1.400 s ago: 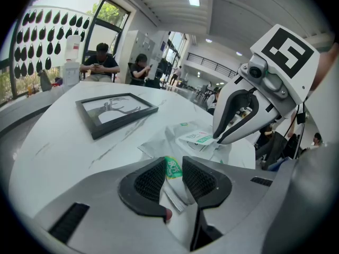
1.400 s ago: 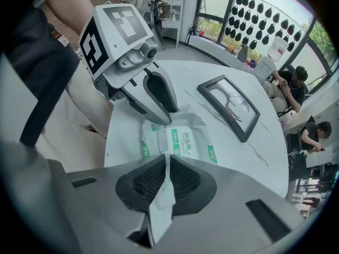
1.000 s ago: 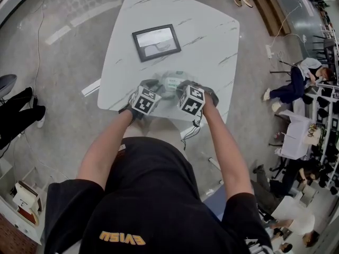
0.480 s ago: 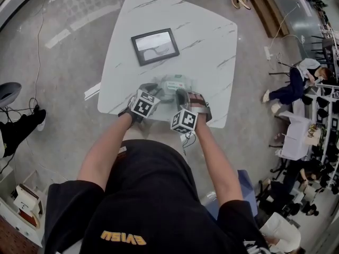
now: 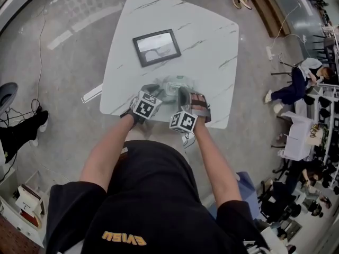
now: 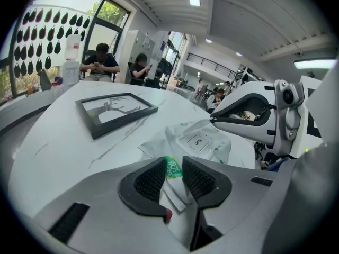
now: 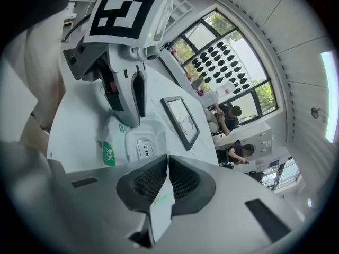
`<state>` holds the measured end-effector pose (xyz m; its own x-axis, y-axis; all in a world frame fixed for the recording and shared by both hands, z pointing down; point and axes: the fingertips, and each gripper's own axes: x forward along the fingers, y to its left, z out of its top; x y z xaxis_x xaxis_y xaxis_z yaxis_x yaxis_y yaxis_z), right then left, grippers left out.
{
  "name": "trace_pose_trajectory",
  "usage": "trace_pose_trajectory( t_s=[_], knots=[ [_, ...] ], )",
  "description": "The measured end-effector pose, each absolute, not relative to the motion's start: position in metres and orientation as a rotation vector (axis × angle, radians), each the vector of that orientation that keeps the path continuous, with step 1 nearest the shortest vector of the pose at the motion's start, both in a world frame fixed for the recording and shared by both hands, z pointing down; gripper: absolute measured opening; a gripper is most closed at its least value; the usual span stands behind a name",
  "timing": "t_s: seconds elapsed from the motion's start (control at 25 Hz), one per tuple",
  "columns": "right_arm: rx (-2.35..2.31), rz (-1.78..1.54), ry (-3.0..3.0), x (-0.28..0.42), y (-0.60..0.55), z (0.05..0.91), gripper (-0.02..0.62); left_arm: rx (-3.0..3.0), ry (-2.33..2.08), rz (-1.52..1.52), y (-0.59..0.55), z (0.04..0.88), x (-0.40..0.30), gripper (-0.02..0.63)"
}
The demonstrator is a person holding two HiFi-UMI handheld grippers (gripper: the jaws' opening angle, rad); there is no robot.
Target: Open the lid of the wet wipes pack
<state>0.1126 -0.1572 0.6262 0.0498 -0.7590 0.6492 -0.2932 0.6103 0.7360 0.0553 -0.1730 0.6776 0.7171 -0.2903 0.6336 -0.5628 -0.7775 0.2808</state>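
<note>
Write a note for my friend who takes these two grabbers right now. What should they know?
Left gripper: clamped on the near end of the wet wipes pack.
Right gripper: shut on a thin white edge of the pack.
The pack lies on the white table, and its lid, marked OPEN, faces up.
Done: both grippers hold the pack.
Left: the lid looks flat and shut, so probably free one gripper and lift it.

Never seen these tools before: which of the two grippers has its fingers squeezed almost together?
The right gripper: its fingers pinch a thin white strip, while the left gripper has wider-set fingers clamped on the green-printed end of the wet wipes pack.
</note>
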Motion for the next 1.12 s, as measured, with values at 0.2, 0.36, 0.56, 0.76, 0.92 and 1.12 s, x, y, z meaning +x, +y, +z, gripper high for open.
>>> trace_pose_trajectory(
  t_s=[0.2,0.36,0.56,0.76,0.92,1.12],
  knots=[
    [0.926,-0.457,-1.518,0.113,-0.159,0.624,0.015,2.455,-0.643,0.804,-0.170,0.673,0.054,0.120],
    [0.921,-0.456,-1.518,0.114,-0.162,0.624,0.017,2.447,-0.645,0.814,-0.170,0.677,0.053,0.120],
    [0.902,-0.461,-1.511,0.115,-0.162,0.626,0.017,2.447,-0.650,0.812,-0.167,0.679,0.054,0.120],
    [0.903,-0.434,-1.518,0.115,-0.168,0.623,0.018,2.460,-0.633,0.803,-0.171,0.670,0.055,0.120],
    [0.894,-0.416,-1.520,0.116,-0.174,0.624,0.020,2.469,-0.645,0.794,-0.173,0.670,0.056,0.120],
    [0.899,-0.402,-1.525,0.118,-0.178,0.625,0.020,2.480,-0.646,0.777,-0.175,0.671,0.058,0.120]
  ],
)
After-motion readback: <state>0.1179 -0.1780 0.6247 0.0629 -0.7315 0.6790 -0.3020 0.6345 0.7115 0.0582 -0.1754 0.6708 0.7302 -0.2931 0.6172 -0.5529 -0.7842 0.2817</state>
